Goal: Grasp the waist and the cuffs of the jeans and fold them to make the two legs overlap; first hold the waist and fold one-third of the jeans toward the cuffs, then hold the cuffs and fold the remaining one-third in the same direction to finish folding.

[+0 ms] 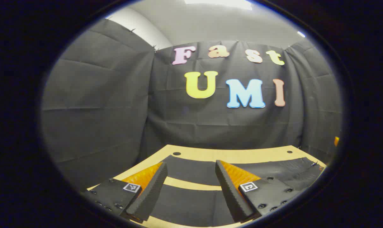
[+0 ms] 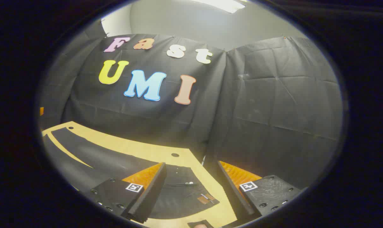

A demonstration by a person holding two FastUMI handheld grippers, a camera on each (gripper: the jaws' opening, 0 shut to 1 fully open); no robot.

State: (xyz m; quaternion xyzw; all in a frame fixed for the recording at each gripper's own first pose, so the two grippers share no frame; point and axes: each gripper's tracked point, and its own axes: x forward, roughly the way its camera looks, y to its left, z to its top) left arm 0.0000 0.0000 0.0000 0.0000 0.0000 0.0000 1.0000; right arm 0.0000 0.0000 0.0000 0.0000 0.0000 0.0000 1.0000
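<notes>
in the left gripper view i see my left gripper (image 1: 191,186) low over the table (image 1: 229,155). its two fingers (image 1: 148,193) are spread wide apart and nothing is between them. they pinch nothing. the jeans (image 1: 191,172) lie flat on the table under and past the fingers. they are dark. the two legs lie side by side with a thin strip of table showing between them. the legs run off to the right, and the far end looks a bit bumpy near the table's right edge. the table is a light wood colour and has small round holes near its far side. the black cloth wall (image 1: 99,104) stands behind it.

in the right gripper view i see my right gripper (image 2: 191,190) over the right end of the table (image 2: 140,147). its fingers (image 2: 147,196) are spread wide too and hold nothing. the waist (image 2: 185,193) of the jeans (image 2: 96,158) lies flat between the fingers, nearer the left one. i can see a small button and a little tag on it. the legs stretch away to the left across the table, with a thin gap of wood between them. the right finger hangs past the table's edge, in front of the wall (image 2: 274,110).
</notes>
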